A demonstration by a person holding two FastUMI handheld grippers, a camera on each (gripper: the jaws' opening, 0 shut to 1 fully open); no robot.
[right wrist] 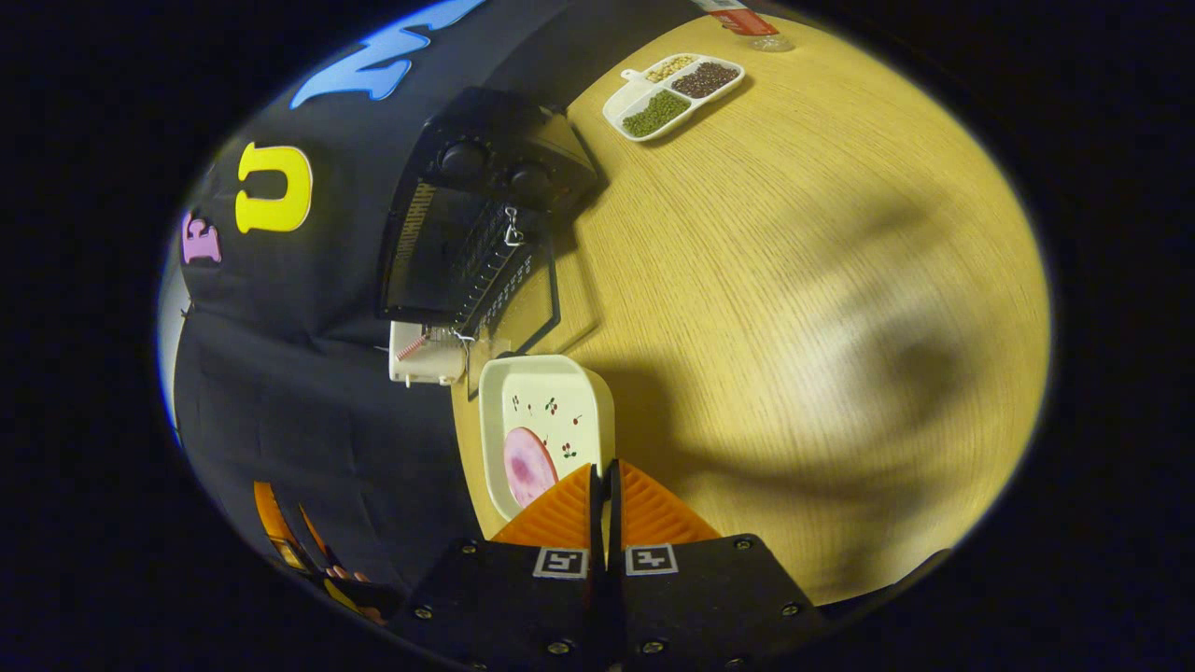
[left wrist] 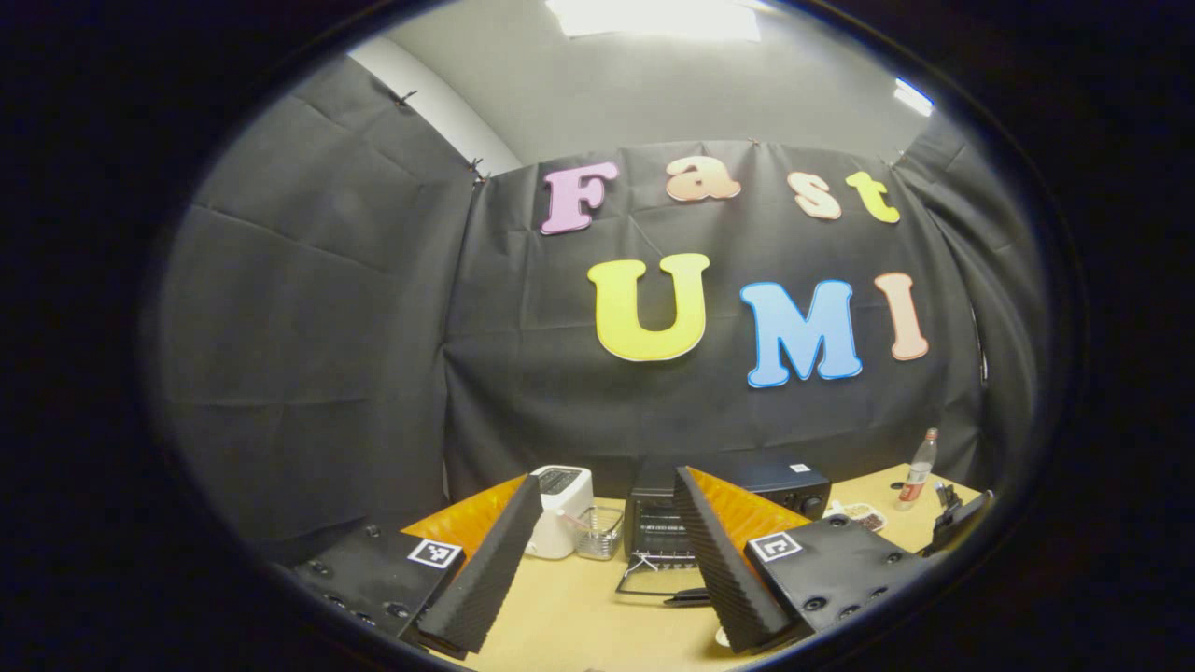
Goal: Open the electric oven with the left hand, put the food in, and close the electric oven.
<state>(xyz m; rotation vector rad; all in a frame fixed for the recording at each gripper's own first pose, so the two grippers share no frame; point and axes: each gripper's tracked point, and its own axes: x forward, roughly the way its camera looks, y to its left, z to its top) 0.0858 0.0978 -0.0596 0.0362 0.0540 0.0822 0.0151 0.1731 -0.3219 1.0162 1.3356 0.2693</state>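
Note:
The black electric oven [left wrist: 728,504] stands at the back of the wooden table with its glass door [left wrist: 658,579] dropped flat in front of it. My left gripper [left wrist: 607,569] hovers open well short of it, nothing between its fingers. In the right gripper view the oven [right wrist: 485,196] shows sideways, its door [right wrist: 532,308] open toward the table. My right gripper [right wrist: 603,490] is shut on the rim of a white square dish [right wrist: 546,411] that holds a pink slice of food [right wrist: 528,465]. The dish hangs just in front of the open door.
A white toaster [left wrist: 560,509] and a small clear container [left wrist: 600,532] stand left of the oven. A divided white tray of beans [right wrist: 672,93] and a bottle [left wrist: 918,469] sit toward the right. A table [right wrist: 794,327] of bare wood lies beside the dish.

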